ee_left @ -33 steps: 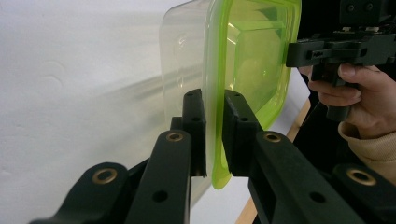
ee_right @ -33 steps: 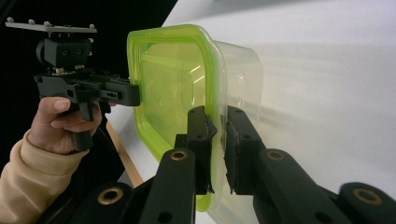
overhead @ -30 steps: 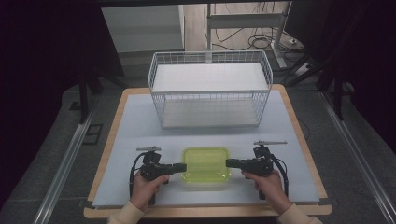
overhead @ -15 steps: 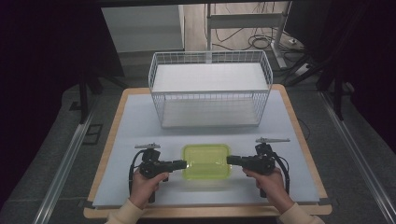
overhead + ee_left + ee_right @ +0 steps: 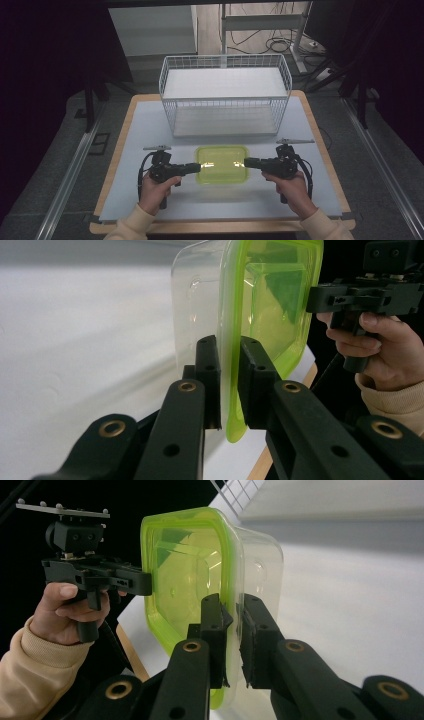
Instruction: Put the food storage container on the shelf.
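A clear plastic container with a lime-green lid [image 5: 222, 164] sits between both grippers over the near middle of the table. My left gripper [image 5: 196, 166] is shut on the lid's left rim, and its pads pinch the green edge [image 5: 229, 385]. From the other side my right gripper [image 5: 247, 162] is shut on the right rim [image 5: 232, 640]. The container [image 5: 270, 300] looks empty. Each gripper view shows the opposite gripper [image 5: 360, 292] [image 5: 95, 575] held in a hand at the far rim.
A white wire basket [image 5: 225, 95] stands at the back middle of the table, open on top, a short way beyond the container. The white table mat [image 5: 150, 125] has a wooden border [image 5: 320, 135]. Dark floor and cables lie around it.
Both grippers and the container between them have shifted together away from the near edge, toward the basket. The grips on both rims are unchanged.
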A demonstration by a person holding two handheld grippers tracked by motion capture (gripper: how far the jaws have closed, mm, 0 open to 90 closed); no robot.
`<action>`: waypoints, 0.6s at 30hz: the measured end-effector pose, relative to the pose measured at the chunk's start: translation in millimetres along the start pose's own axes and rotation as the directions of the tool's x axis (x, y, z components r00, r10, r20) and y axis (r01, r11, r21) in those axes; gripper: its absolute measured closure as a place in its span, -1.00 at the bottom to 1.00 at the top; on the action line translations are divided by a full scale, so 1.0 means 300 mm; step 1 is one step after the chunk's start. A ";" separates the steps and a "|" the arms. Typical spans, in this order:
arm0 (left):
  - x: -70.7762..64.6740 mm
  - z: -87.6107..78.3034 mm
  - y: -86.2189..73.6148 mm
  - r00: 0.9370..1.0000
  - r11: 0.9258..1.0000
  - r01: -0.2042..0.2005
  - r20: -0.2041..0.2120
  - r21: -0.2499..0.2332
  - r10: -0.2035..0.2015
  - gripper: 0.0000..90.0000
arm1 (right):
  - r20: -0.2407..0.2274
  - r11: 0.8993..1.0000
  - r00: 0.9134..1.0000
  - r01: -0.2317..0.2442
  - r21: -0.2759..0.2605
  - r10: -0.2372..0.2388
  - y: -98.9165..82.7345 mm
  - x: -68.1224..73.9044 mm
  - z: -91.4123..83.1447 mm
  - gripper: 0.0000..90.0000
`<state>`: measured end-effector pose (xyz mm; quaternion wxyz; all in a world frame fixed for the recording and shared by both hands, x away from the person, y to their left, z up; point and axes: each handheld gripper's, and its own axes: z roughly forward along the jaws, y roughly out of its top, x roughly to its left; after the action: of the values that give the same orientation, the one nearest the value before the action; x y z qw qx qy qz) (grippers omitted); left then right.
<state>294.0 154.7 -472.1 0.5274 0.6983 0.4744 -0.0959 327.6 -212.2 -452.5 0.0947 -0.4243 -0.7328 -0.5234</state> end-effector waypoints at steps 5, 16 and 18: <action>-0.023 -0.020 0.059 1.000 1.000 -0.012 -0.004 -0.017 0.012 0.80 | 0.003 1.000 1.000 0.025 -0.014 -0.025 0.060 0.026 -0.014 0.82; -0.065 -0.037 0.166 0.998 0.998 -0.054 -0.027 -0.029 0.053 0.80 | 0.009 0.999 0.999 0.032 -0.037 -0.032 0.158 0.047 -0.039 0.82; -0.071 -0.039 0.182 0.998 0.998 -0.059 -0.027 -0.031 0.058 0.80 | 0.009 0.999 0.999 0.035 -0.042 -0.035 0.182 0.050 -0.049 0.82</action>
<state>320.0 152.7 -418.4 0.5347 0.7047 0.4620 -0.0637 353.2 -211.7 -399.7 0.0737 -0.4156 -0.7293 -0.5386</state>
